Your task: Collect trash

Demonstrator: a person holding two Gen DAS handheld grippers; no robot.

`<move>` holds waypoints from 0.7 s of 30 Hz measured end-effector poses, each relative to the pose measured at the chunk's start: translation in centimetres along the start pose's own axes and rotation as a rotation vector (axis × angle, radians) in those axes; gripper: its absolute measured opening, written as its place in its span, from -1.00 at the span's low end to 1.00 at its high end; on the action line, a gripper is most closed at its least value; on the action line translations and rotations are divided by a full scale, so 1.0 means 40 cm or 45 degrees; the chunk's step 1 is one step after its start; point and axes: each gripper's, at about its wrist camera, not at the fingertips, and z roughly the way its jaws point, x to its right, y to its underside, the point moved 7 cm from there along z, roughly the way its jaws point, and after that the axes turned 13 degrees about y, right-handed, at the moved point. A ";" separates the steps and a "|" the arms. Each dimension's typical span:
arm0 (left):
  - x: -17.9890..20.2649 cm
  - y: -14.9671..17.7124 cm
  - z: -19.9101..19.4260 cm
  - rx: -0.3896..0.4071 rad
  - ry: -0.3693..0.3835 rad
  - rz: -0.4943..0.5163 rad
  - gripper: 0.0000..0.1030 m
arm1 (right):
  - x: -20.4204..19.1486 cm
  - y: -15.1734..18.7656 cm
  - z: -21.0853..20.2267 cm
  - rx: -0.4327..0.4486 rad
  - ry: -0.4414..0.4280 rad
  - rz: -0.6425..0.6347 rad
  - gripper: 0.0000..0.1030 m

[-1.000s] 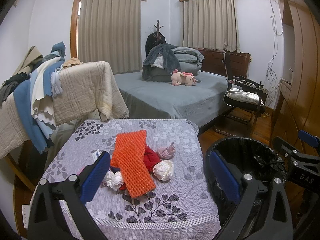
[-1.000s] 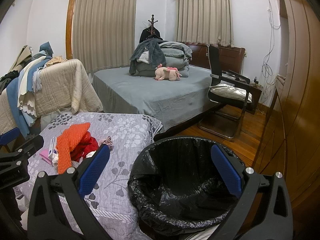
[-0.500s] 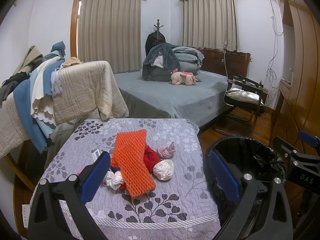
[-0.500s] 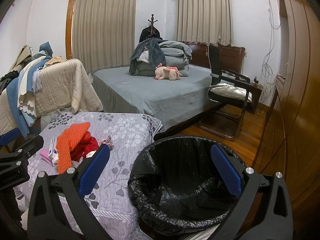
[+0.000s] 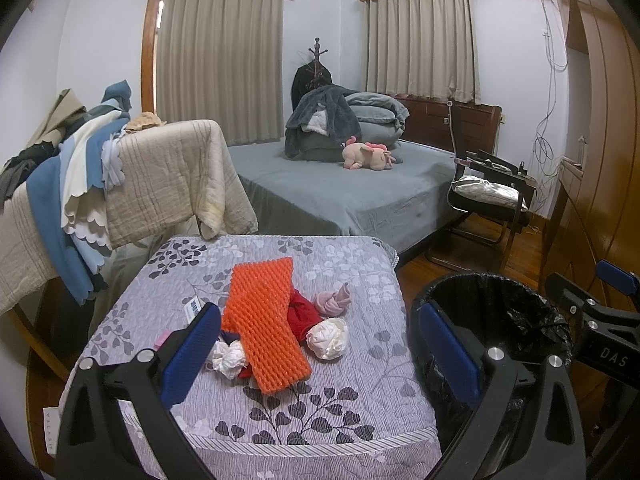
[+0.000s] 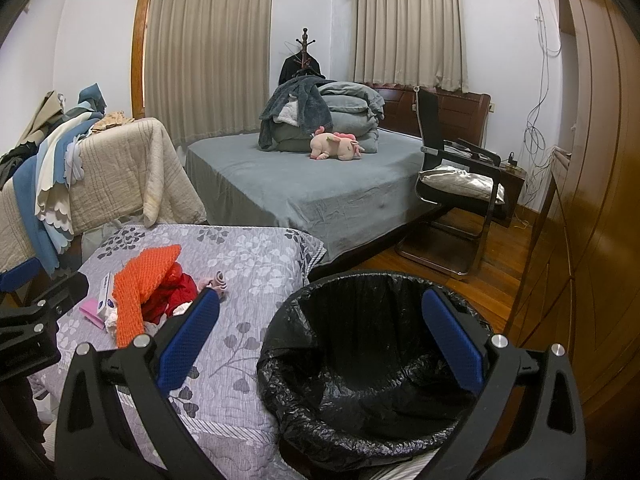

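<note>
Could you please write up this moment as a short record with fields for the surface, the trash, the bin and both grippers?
surface: floral quilt covering a low table
trash: orange foam net lying over a red bag; white wad and pink wad beside them; second white wad; small box
bin: black-lined bin right of the quilt, nothing visible inside
left gripper: open, holding nothing, above the quilt
right gripper: open, holding nothing, over the bin

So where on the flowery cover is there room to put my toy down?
The flowery cover is bare along its near edge, below the orange mesh, and at its far side toward the bed. The middle is crowded with crumpled tissues.
</note>
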 end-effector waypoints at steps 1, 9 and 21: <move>0.000 0.000 0.000 0.000 0.000 -0.001 0.89 | 0.000 0.000 0.000 -0.001 0.000 -0.001 0.91; -0.001 0.001 0.001 -0.001 0.001 -0.004 0.89 | 0.002 -0.014 -0.006 -0.002 -0.002 0.000 0.91; -0.003 0.001 -0.001 -0.001 -0.001 -0.006 0.89 | -0.016 -0.004 0.013 0.000 -0.011 -0.007 0.91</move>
